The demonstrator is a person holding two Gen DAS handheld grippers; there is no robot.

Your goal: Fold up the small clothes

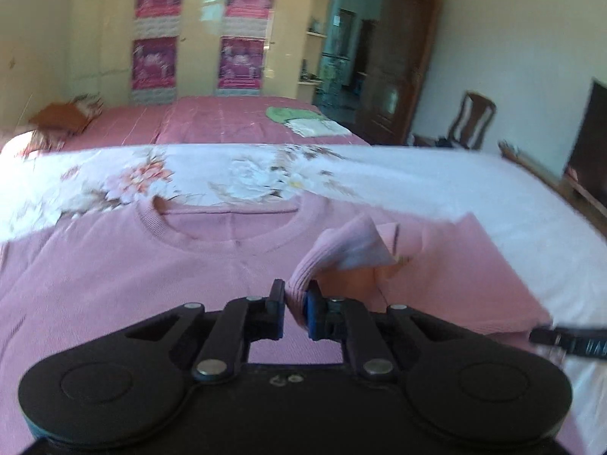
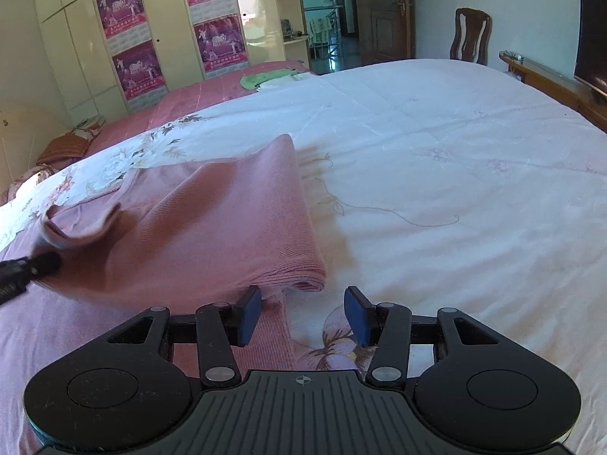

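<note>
Hidden: the pink sweater (image 1: 114, 273) is running off the left wrist picture's left and bottom edges, so its hem is not showing; that picture is blurring with motion.
Sweater: lying flat on the bed's white floral quilt (image 2: 436, 144), neckline (image 1: 216, 223) facing the far wardrobe (image 2: 76, 57), long axis running from the cameras toward it.
Sleeve: the right sleeve is lying folded over the body, its ribbed cuff (image 1: 299, 284) lifting up.
Left gripper (image 1: 295, 303): jaws pinching narrowly on the cuff.
Right gripper (image 2: 302, 316): jaws standing partly apart, holding nothing, hovering at the sweater's folded right edge (image 2: 303, 284).
</note>
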